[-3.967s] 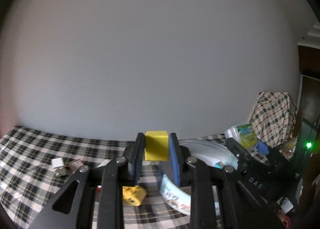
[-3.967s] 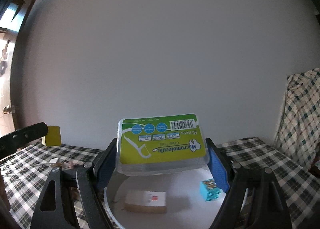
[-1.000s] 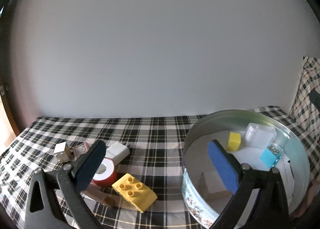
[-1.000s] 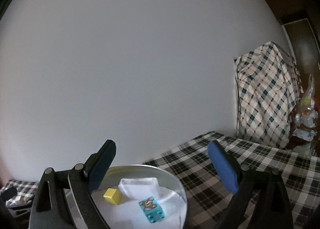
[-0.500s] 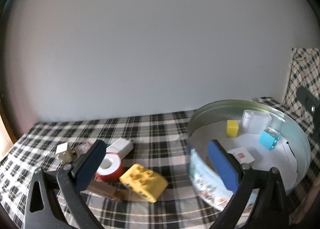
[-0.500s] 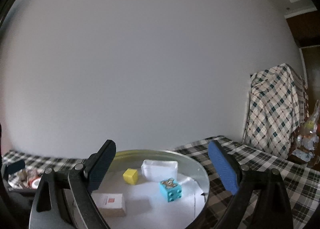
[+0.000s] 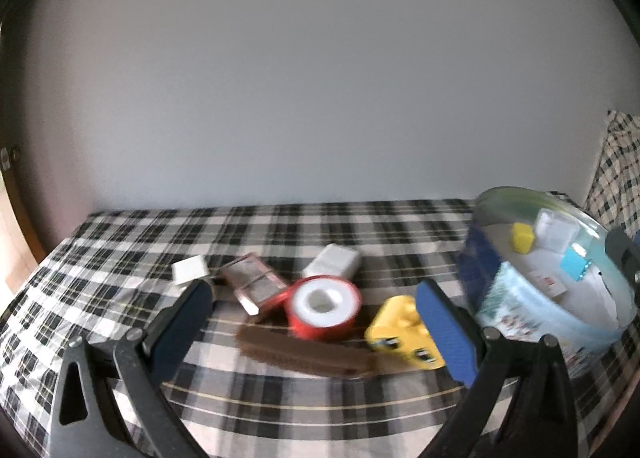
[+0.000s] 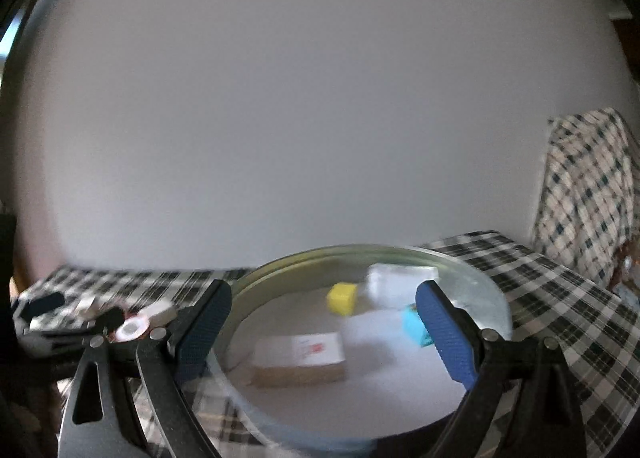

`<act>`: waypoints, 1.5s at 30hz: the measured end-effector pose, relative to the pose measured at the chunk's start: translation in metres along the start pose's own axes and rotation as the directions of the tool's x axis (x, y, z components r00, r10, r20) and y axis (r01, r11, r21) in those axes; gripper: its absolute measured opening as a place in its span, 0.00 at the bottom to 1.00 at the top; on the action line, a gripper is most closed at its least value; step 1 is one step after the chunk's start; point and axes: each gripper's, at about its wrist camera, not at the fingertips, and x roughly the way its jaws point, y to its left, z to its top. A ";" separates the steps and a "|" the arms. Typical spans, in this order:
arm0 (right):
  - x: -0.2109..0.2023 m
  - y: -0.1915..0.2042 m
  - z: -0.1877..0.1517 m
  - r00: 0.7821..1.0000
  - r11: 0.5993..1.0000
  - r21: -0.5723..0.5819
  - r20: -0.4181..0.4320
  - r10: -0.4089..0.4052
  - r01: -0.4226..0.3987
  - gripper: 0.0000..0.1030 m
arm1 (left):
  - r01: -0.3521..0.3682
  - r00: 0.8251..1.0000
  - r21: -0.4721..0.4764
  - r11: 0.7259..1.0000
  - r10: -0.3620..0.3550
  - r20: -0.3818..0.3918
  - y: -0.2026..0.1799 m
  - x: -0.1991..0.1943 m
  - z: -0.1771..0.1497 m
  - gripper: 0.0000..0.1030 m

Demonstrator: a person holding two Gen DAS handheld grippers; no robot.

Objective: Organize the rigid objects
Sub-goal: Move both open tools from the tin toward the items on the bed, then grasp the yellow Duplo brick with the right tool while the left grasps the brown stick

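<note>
Checked tablecloth (image 7: 320, 226) | round tin (image 8: 492, 298): 4 items inside | left gripper (image 7: 316, 326), right gripper (image 8: 324, 332): wide apart, empty

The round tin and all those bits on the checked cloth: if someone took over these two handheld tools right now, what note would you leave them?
Left tool: open, empty, pointing at the loose pile.
Right tool: open, empty, over the round tin.
Done: in the tin lie a yellow cube, a clear plastic box, a blue block and a small flat carton.
Left on the cloth: red tape roll, yellow brick, brown stick, white adapter, pink case, small white cube.
</note>
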 end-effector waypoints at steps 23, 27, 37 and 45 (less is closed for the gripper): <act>0.072 0.136 -0.027 0.894 0.926 -0.194 -0.384 0.232 -0.323 0.85 | -0.141 0.982 -0.092 0.986 0.128 -0.137 0.106 0.025 0.001 1.00; 0.090 0.140 -0.029 0.876 0.920 -0.224 -0.440 0.200 -0.323 0.75 | -0.132 0.983 -0.042 0.990 0.125 -0.133 0.101 0.024 0.003 1.00; 0.103 0.168 -0.043 0.856 0.835 -0.400 -0.494 0.152 -0.379 0.62 | -0.150 0.977 -0.097 0.984 0.132 -0.167 0.115 0.027 0.003 1.00; 0.113 0.161 -0.049 0.721 0.851 -0.165 -0.625 0.301 -0.498 0.33 | -0.111 0.972 -0.199 0.974 0.064 -0.226 0.130 0.027 0.002 1.00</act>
